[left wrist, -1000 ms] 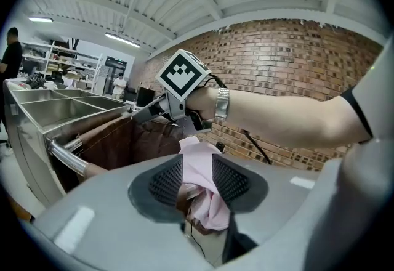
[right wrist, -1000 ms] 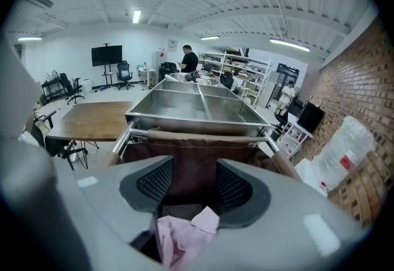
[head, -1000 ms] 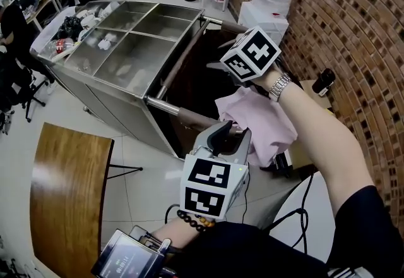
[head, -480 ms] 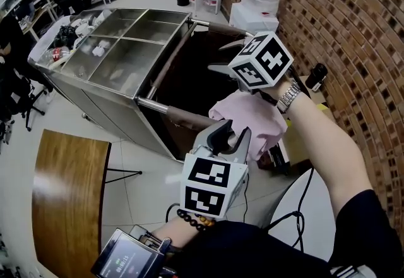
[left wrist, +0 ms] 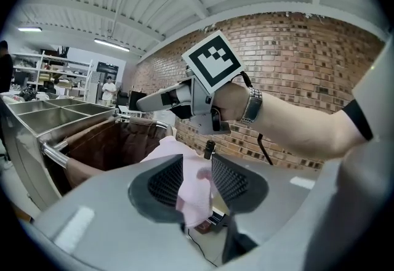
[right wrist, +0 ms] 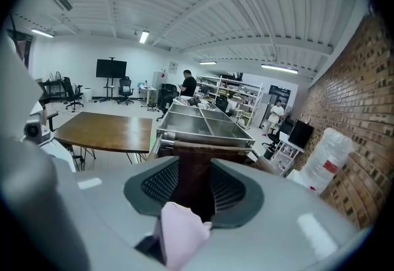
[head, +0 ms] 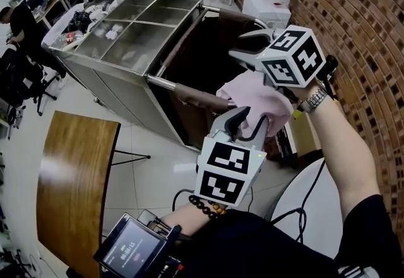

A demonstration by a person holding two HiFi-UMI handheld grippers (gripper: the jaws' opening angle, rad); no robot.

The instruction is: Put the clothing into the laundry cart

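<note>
Right gripper (head: 249, 44) lifting toward 1 o'clock since earlier frame, jaws closing yet apart, pinching nothing.
Left gripper (head: 247, 122) jaws clamping pink garment (head: 252, 95) beside laundry cart (head: 196, 95) rim, bag opening at 11 o'clock; drop-in pending.

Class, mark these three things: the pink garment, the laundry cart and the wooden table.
pink garment (head: 252, 95), head view, middle of the bunched cloth
laundry cart (head: 201, 96), head view, padded brown near rim
wooden table (head: 76, 175), head view, bare top
</note>
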